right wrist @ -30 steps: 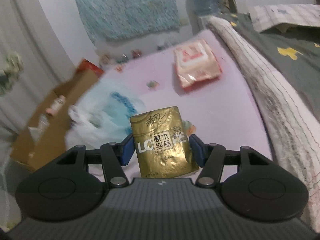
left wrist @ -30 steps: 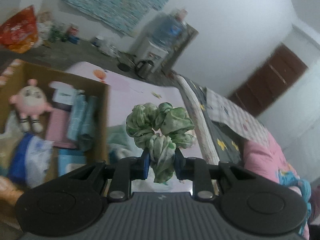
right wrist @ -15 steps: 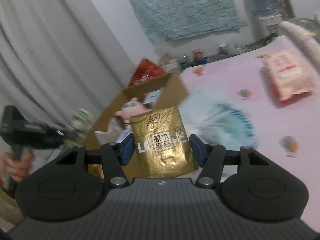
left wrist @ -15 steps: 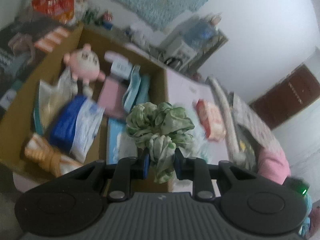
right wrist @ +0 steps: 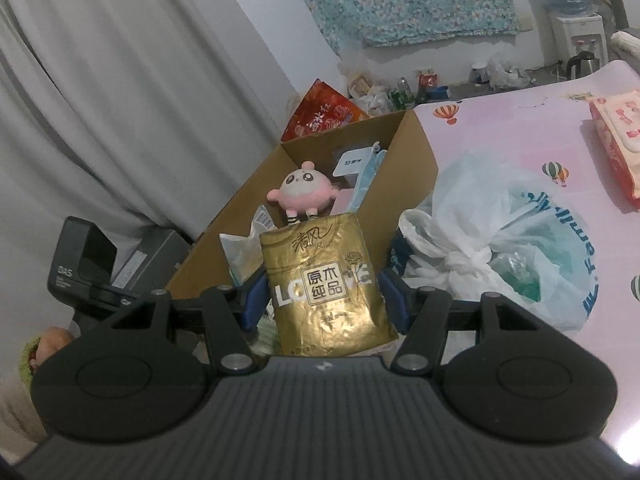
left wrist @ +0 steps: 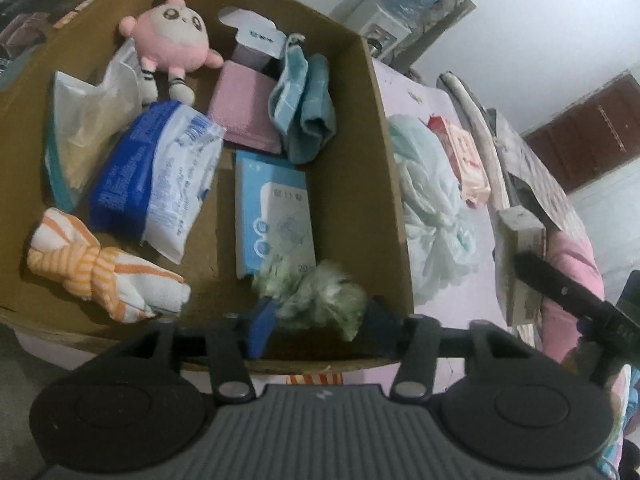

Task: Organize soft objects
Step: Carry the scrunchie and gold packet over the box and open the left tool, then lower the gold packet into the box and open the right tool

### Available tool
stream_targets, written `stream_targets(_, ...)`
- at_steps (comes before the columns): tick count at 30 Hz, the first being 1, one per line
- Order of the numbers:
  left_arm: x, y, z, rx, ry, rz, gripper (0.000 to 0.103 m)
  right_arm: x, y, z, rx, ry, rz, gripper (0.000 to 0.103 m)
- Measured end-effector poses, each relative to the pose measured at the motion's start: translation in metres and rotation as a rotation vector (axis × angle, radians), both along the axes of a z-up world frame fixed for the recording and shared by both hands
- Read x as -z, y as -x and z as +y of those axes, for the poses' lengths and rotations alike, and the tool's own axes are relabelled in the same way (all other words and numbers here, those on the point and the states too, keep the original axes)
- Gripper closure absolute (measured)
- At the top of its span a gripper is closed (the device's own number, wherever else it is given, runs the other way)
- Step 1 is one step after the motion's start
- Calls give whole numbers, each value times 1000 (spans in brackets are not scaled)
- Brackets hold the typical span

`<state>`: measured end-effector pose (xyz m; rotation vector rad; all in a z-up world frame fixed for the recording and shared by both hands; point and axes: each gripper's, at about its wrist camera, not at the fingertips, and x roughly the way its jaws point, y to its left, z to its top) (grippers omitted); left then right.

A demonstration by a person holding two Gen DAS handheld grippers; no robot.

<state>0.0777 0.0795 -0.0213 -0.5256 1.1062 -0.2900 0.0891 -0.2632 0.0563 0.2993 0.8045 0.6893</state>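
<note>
My left gripper (left wrist: 318,322) is open above the near end of the cardboard box (left wrist: 360,184). The green scrunchie (left wrist: 316,296) is blurred between the spread fingers, loose over the box floor. The box holds a pink plush (left wrist: 170,36), a blue tissue pack (left wrist: 160,176), an orange striped cloth (left wrist: 96,272), a teal towel (left wrist: 304,104) and a light blue pack (left wrist: 276,216). My right gripper (right wrist: 326,302) is shut on a gold tissue pack (right wrist: 324,284) and holds it in front of the box (right wrist: 416,152).
A white plastic bag (right wrist: 504,236) lies on the pink sheet (right wrist: 512,120) right of the box, also in the left wrist view (left wrist: 432,208). A pink wipes pack (right wrist: 620,136) lies further right. A grey curtain (right wrist: 120,80) hangs behind the box.
My left gripper has moved down over the box and opened, letting go of the scrunchie. My right gripper has carried the gold pack closer to the box.
</note>
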Motion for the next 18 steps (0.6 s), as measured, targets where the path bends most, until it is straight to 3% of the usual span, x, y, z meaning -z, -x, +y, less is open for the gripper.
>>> stream_targets(6, -13, 6, 12, -33, 10, -60, 49, -4, -12, 13, -21, -16, 11, 45)
stream_targets(11, -34, 21, 28, -104, -11, -181, 38, -14, -24, 37, -61, -32, 20, 45)
stream_targets(15, -47, 38, 43, -201, -79, -285, 28, -20, -41, 74, -106, 21, 37, 45)
stream_targets(18, -54, 50, 52, -273, -143, -350, 20, -14, -65, 111, -142, 99, 102, 45)
